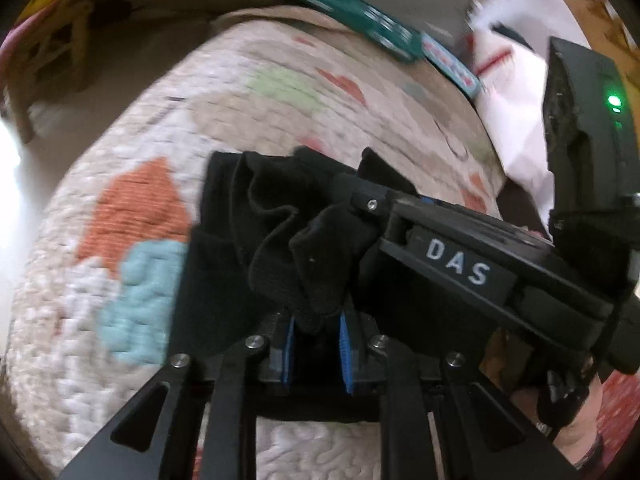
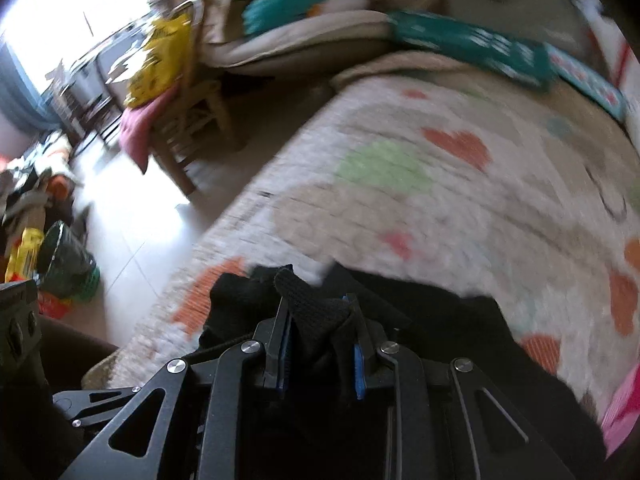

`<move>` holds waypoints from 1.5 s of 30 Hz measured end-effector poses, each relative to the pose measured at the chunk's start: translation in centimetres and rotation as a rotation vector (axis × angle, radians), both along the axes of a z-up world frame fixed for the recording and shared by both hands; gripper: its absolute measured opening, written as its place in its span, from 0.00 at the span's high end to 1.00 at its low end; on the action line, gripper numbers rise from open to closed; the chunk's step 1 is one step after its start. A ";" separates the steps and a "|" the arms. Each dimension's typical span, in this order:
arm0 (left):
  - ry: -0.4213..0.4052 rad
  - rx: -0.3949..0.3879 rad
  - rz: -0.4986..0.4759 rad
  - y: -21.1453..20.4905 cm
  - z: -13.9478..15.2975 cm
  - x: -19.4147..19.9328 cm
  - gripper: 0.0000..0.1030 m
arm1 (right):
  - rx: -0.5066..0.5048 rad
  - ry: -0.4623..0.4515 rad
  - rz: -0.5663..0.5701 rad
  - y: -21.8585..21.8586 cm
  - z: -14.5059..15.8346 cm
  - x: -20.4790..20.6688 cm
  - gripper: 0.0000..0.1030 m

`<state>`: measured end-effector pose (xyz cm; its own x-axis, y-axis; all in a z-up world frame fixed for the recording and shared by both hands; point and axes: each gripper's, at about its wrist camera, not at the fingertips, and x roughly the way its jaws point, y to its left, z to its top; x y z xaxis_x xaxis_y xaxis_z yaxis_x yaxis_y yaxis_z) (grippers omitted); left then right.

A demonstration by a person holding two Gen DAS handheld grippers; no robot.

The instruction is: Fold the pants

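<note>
Black knit pants [image 1: 224,240] lie bunched near the front edge of a quilted patchwork bedspread [image 1: 132,184]. Left gripper [image 1: 318,344] and right gripper [image 2: 320,344] each pinch bunched pants fabric.

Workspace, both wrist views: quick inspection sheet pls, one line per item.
Surface: pale textured quilt with orange, green and teal patches, spread on a bed.
Job's things: black knit pants, bunched, each end pinched in a gripper.
Clutter: teal printed box and white cloth at the quilt's far edge.
Grippers: left gripper shut on the pants; right gripper shut on the pants, blue-padded fingers pressing fabric.
Cables: nothing seen.
Surroundings: wooden chair carrying a yellow bag, pale tiled floor, dark basket; views motion-blurred.
</note>
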<state>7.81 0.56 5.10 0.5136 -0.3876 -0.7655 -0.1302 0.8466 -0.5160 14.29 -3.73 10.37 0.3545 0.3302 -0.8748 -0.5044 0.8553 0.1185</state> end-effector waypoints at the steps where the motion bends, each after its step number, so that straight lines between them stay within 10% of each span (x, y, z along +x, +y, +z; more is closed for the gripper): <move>1: 0.005 0.012 -0.019 -0.9 -0.3 0.1 0.79 | 0.002 0.008 -0.024 -1.6 -0.6 0.1 0.72; 7: 0.008 -0.014 -0.103 -2.1 0.5 -2.5 0.50 | -0.014 0.022 -0.197 -9.3 -2.6 0.2 0.29; 15: -0.095 0.017 -0.052 1.9 4.0 -6.4 0.44 | 0.112 -0.090 -0.465 -16.5 1.3 -1.9 0.27; 22: -0.013 0.082 0.065 4.6 2.3 -3.4 0.44 | 0.430 0.047 -0.339 -12.9 1.9 -4.0 0.27; 29: -0.041 0.056 0.187 8.9 1.9 -1.9 0.44 | 0.319 0.088 -0.341 -10.1 -1.4 -4.9 0.28; 38: -0.045 0.112 0.269 12.3 0.2 -2.0 0.44 | -0.020 -0.196 -0.114 0.2 -0.5 -7.4 0.18; 45: -0.043 0.095 0.243 11.7 -0.1 -1.8 0.44 | -0.145 -0.174 -0.423 -4.5 -2.1 -4.8 0.33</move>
<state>6.00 12.26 4.99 0.6158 -0.1767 -0.7678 -0.3150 0.8380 -0.4455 9.51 -8.20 8.25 0.5765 0.0039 -0.8171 -0.1098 0.9913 -0.0727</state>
